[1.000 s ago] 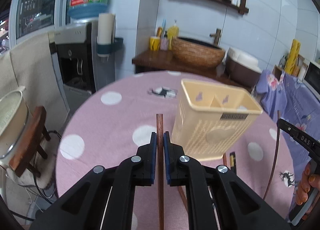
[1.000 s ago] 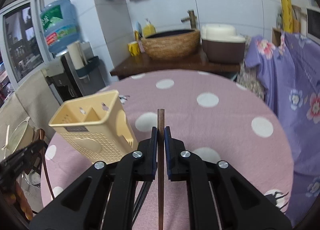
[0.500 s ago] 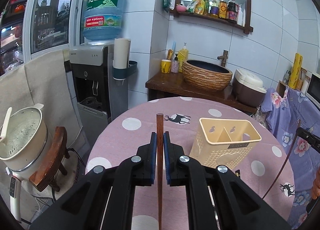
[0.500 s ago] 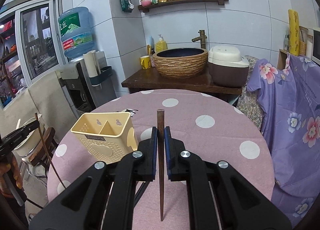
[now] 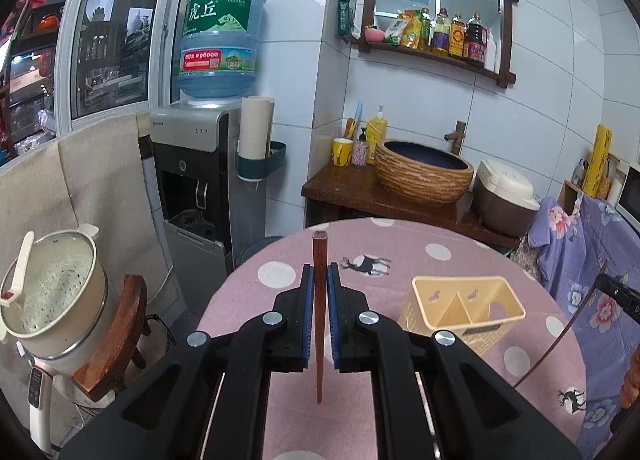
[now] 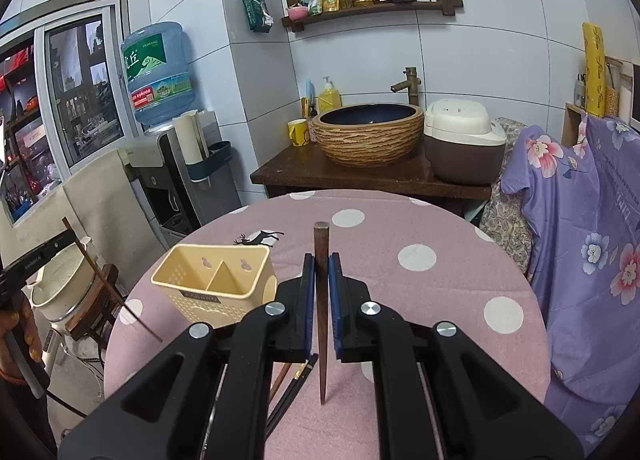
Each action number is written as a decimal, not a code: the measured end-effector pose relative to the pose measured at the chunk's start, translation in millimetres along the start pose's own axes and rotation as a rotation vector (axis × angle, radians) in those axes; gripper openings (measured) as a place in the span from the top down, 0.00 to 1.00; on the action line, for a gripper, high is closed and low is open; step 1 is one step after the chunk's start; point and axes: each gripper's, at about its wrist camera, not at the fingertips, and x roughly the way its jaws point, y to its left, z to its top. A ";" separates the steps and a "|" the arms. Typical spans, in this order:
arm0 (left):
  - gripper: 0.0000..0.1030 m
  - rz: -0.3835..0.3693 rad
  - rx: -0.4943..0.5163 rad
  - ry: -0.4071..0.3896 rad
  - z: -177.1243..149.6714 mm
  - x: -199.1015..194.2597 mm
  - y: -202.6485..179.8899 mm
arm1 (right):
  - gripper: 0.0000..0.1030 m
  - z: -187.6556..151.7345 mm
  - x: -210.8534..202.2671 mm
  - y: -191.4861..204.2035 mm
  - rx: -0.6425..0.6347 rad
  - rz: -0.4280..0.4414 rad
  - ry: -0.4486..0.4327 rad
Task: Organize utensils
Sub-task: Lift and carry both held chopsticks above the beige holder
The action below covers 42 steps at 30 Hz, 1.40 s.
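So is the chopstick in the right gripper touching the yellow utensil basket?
Apart. The right wrist view shows the chopstick clamped in the right gripper, with bare pink tablecloth between it and the basket.

Both grippers, left (image 5: 319, 292) and right (image 6: 321, 284), clamp chopsticks, raised.

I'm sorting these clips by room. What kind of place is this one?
Most likely a home kitchen or dining corner: a round table with a pink dotted cloth, a water dispenser carrying a big blue bottle, a rice cooker beside a basin, and oil and sauce bottles on a wall shelf.
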 end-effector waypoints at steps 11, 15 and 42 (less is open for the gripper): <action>0.92 -0.048 -0.012 -0.107 116.8 -25.8 -17.7 | 0.92 111.3 -36.3 31.1 -0.057 0.008 -0.135; 0.92 -0.093 -0.007 -0.142 146.5 -40.0 -39.9 | 0.92 150.8 -50.9 55.3 -0.075 0.044 -0.177; 0.92 -0.189 -0.065 0.186 25.8 79.4 -64.8 | 0.92 56.8 66.0 71.9 0.002 0.098 0.091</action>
